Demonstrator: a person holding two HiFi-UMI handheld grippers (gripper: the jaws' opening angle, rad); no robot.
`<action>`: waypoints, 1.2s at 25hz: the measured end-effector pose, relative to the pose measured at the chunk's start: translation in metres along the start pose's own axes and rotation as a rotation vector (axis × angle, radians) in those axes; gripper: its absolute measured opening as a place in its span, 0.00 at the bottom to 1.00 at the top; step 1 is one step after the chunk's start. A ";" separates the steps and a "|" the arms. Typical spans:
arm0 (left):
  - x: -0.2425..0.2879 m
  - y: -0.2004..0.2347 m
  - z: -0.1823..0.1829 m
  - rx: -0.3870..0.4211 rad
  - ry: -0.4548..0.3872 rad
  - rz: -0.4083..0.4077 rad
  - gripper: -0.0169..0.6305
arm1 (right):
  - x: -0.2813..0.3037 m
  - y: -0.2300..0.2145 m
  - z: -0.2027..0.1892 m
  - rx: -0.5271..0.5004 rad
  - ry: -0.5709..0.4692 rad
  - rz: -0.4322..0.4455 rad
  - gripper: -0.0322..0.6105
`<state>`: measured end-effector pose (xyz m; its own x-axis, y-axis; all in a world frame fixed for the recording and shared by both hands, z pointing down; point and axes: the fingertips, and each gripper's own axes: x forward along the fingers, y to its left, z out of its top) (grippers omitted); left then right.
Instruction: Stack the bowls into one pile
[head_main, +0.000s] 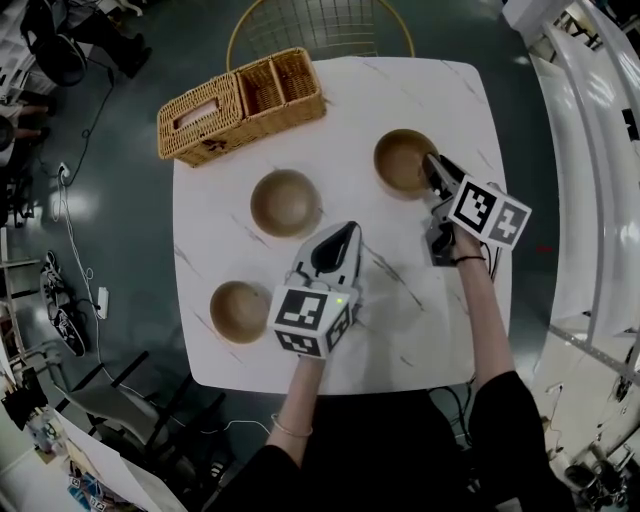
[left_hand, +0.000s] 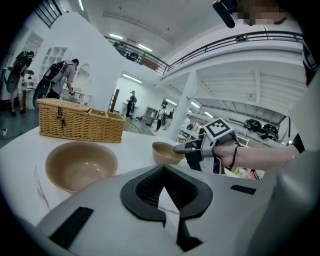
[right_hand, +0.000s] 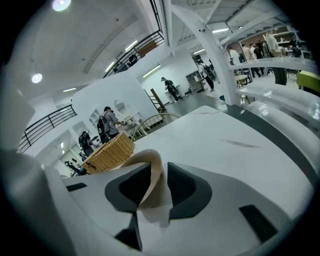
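Three tan wooden bowls stand apart on the white marble table (head_main: 420, 320). The back-right bowl (head_main: 400, 160) has my right gripper (head_main: 432, 165) at its right rim. In the right gripper view the rim (right_hand: 151, 167) stands between the jaws, and the right gripper (right_hand: 157, 182) is shut on it; the bowl rests on the table. The middle bowl (head_main: 285, 203) lies just left of my left gripper (head_main: 342, 234), which is shut and empty. The left gripper (left_hand: 165, 195) looks over that bowl (left_hand: 80, 165) towards the far bowl (left_hand: 164, 153). A third bowl (head_main: 240, 311) sits front left.
A wicker basket (head_main: 240, 103) with compartments lies at the table's back left corner, also in the left gripper view (left_hand: 80, 120) and the right gripper view (right_hand: 110, 152). A wire chair (head_main: 320, 25) stands behind the table. People stand far off in the hall.
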<state>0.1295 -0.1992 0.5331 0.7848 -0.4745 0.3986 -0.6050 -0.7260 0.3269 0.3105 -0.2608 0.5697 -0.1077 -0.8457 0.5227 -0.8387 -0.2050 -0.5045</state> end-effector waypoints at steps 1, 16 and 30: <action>0.000 -0.001 0.000 0.000 0.000 -0.001 0.05 | 0.000 0.000 0.000 -0.004 0.003 -0.005 0.20; -0.020 -0.003 0.003 -0.002 -0.028 0.015 0.05 | -0.012 0.015 0.005 0.022 -0.019 0.011 0.09; -0.073 0.007 0.013 -0.022 -0.100 0.102 0.05 | -0.020 0.079 0.009 0.018 -0.038 0.169 0.09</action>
<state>0.0700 -0.1765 0.4952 0.7280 -0.5932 0.3438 -0.6842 -0.6611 0.3080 0.2508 -0.2640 0.5131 -0.2258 -0.8868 0.4033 -0.8008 -0.0668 -0.5951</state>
